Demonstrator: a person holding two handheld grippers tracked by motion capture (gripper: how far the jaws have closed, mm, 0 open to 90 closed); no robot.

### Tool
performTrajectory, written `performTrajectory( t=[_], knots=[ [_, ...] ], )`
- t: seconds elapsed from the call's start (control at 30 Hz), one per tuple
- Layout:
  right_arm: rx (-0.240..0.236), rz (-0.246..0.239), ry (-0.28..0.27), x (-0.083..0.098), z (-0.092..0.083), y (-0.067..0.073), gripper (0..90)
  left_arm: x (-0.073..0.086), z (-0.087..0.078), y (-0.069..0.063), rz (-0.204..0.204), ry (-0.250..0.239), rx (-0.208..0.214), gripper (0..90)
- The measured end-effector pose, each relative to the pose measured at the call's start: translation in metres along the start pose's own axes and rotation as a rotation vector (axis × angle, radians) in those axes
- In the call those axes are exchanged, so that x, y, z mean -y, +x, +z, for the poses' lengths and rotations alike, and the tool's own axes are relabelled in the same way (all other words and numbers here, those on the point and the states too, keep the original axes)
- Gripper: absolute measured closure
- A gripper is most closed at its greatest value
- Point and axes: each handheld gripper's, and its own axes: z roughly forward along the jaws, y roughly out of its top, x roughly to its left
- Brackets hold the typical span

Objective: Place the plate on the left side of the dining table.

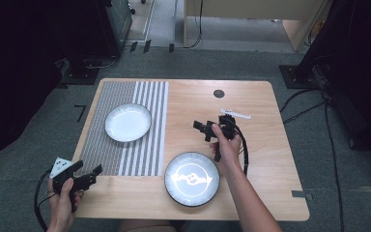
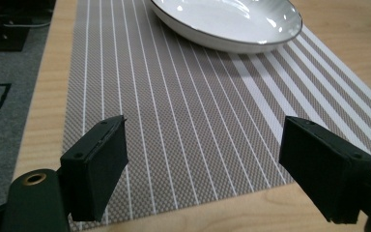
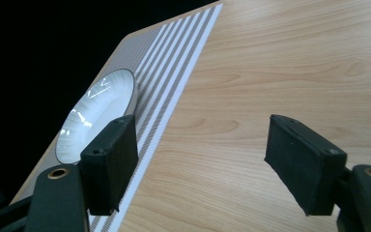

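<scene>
Left gripper (image 1: 92, 174) lower left of the high view, jaws wide apart and empty; right gripper (image 1: 204, 128) right of centre, jaws likewise parted on nothing. White plate (image 1: 128, 122) on striped placemat (image 1: 147, 145) upper left; second plate (image 1: 192, 178) on bare table (image 1: 270, 159) bottom centre. Likely risk: pads skidding on glazed rims, tipping a plate; second plate's centre lost in glare, white item (image 1: 235, 114) beyond right gripper unidentifiable.

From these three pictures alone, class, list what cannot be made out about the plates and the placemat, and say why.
- Near plate: high view, glare whitens its centre, so any pattern is unreadable.
- Far plate: left gripper view, top edge cuts off its far rim.
- Far plate: right gripper view, left jaw covers its near rim.
- Placemat: right gripper view, the far part is lost in darkness.
</scene>
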Motion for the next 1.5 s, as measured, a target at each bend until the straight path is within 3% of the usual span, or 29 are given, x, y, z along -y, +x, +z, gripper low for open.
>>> performTrajectory(
  t=[0.13,0.2,0.3,0.67,0.9,1.5],
  knots=[
    [0.023,-0.017,-0.019,0.004,-0.013,-0.007,27.0,0.007,0.000,-0.002,0.063,0.022,-0.030,17.1],
    [0.033,-0.012,-0.021,0.006,-0.020,-0.011,27.1,0.009,0.002,-0.003,0.075,0.032,-0.038,16.7],
    [0.037,-0.016,-0.022,0.010,-0.031,-0.016,26.5,0.012,0.003,-0.005,0.052,0.056,-0.028,16.7],
    [0.064,-0.023,-0.029,0.024,-0.068,-0.033,25.2,0.018,0.009,-0.009,0.078,0.100,-0.041,16.7],
    [0.116,-0.035,-0.020,0.036,-0.085,-0.045,25.1,0.018,0.009,-0.003,0.039,0.104,-0.019,16.7],
    [0.194,-0.018,-0.025,0.059,-0.127,-0.065,24.5,0.018,0.010,-0.004,0.041,0.109,-0.019,16.0]
  ],
)
